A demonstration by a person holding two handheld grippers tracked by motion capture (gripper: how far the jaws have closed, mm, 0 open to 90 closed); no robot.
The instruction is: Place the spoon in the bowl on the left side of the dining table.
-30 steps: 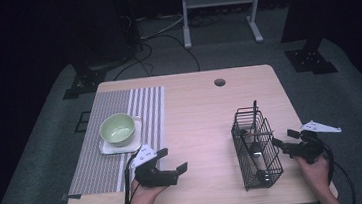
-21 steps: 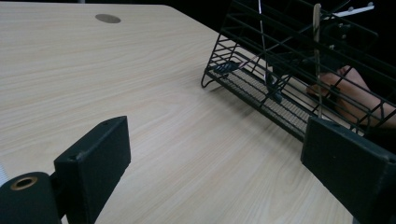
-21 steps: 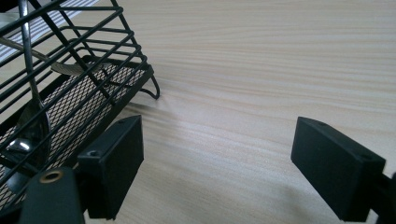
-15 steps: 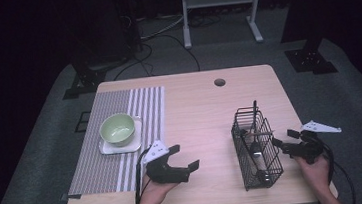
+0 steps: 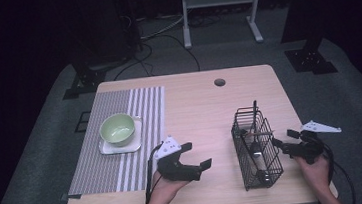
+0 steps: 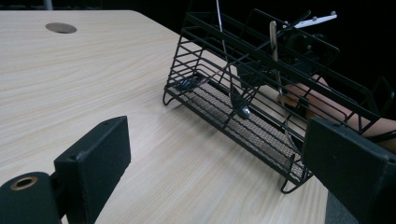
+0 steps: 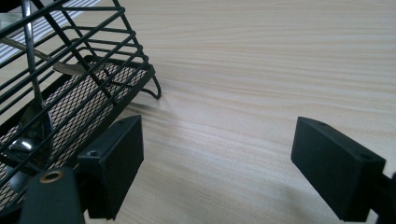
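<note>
A black wire basket [image 5: 256, 147] stands at the table's right front with a spoon [image 5: 254, 151] and other cutlery upright in it. My left gripper [image 5: 196, 154] hovers open left of the basket, empty, jaws pointing at it. In the left gripper view the basket [image 6: 261, 93] lies ahead of the open left gripper [image 6: 219, 172], with a spoon [image 6: 242, 108] leaning inside. My right gripper [image 5: 284, 140] is open just right of the basket. In the right gripper view the basket [image 7: 70, 70] is beside the left jaw of the open right gripper [image 7: 224, 163].
A green bowl [image 5: 117, 128] sits on a white square plate [image 5: 108, 149] on a striped placemat [image 5: 124, 162] at the left. A round cable hole [image 5: 220, 82] is at the table's far edge. Bare wood lies between the mat and basket.
My left gripper has moved right from the placemat's edge toward the basket. The right gripper and the basket have stayed put.
</note>
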